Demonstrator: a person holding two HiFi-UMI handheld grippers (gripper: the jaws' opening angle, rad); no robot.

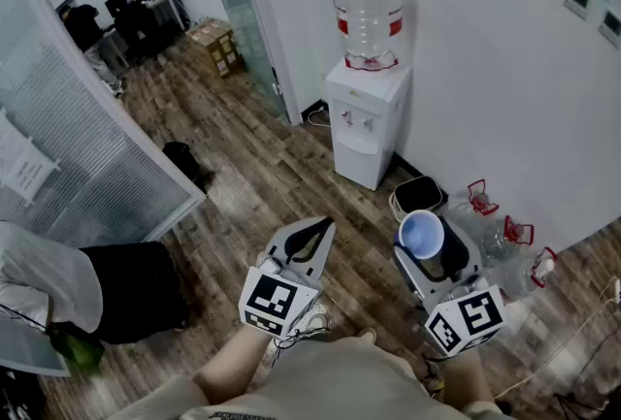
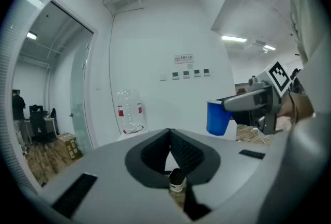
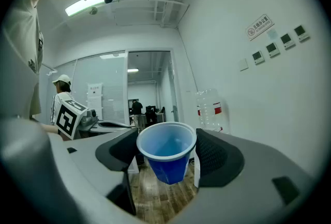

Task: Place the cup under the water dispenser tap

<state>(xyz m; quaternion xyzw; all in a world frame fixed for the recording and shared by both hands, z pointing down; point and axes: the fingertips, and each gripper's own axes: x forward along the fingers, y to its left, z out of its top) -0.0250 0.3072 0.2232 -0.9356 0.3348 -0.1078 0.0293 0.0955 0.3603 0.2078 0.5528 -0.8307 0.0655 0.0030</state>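
Note:
A blue plastic cup [image 3: 166, 153] sits upright between the pads of my right gripper [image 3: 166, 148], which is shut on its sides below the rim. In the head view the cup [image 1: 422, 234] and right gripper [image 1: 427, 242] are at the lower right, well short of the white water dispenser [image 1: 364, 122] that stands against the wall. The dispenser has two taps [image 1: 356, 120] and a clear bottle [image 1: 369, 16] on top. My left gripper [image 1: 318, 229] is beside the right one, shut and holding nothing. Its tips meet [image 2: 169, 132] in the left gripper view, where the cup [image 2: 217, 117] shows to the right.
A black-lined bin [image 1: 417, 197] stands on the wooden floor right of the dispenser, with empty water bottles [image 1: 505, 248] beyond it. A glass partition [image 1: 87, 156] runs along the left, with a black bag [image 1: 184, 161] at its foot. Cardboard boxes [image 1: 215, 45] lie near the doorway.

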